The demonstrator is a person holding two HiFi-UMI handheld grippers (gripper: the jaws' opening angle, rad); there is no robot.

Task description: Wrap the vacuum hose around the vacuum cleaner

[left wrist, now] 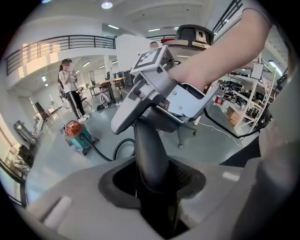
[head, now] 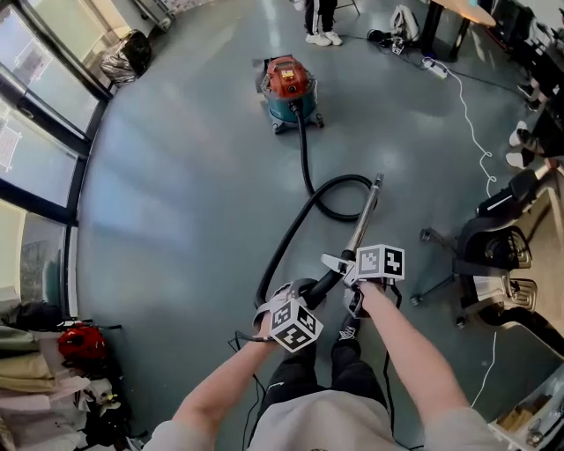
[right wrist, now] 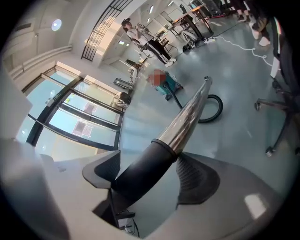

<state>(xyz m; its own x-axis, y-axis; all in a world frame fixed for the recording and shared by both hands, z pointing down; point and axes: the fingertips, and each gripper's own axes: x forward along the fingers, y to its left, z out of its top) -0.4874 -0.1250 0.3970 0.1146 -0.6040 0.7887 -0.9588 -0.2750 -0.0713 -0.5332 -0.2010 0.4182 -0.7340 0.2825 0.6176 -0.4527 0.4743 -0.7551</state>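
1. The vacuum cleaner (head: 289, 88) (red lid, teal drum) stands on the grey floor (head: 176, 185), well out in front of the person holding the grippers.
2. The black hose (head: 305, 163) leaves the near side of the vacuum cleaner, runs toward the grippers, curls into one loop on the floor, then rises to them. None of it is wound on the vacuum cleaner.
3. The left gripper (left wrist: 154, 187) is the one farther from the vacuum cleaner. Its jaws are closed on the hose's curved black handle (left wrist: 150, 150), which stands up between the pads.
4. The right gripper (right wrist: 150, 176) sits a little nearer the vacuum cleaner. Its jaws are spread, and the black cuff (right wrist: 140, 171) of the metal tube (right wrist: 187, 115) lies between them. The cuff rests against one pad, with floor showing between it and the other pad.
5. The metal tube points from the right gripper toward the vacuum cleaner, and its open end is over the hose loop.
6. Beyond the vacuum cleaner stand another person's legs (head: 321, 18). A white cable (head: 471, 119) trails to its right, and an office chair (head: 493, 251) stands farther right and nearer the grippers.
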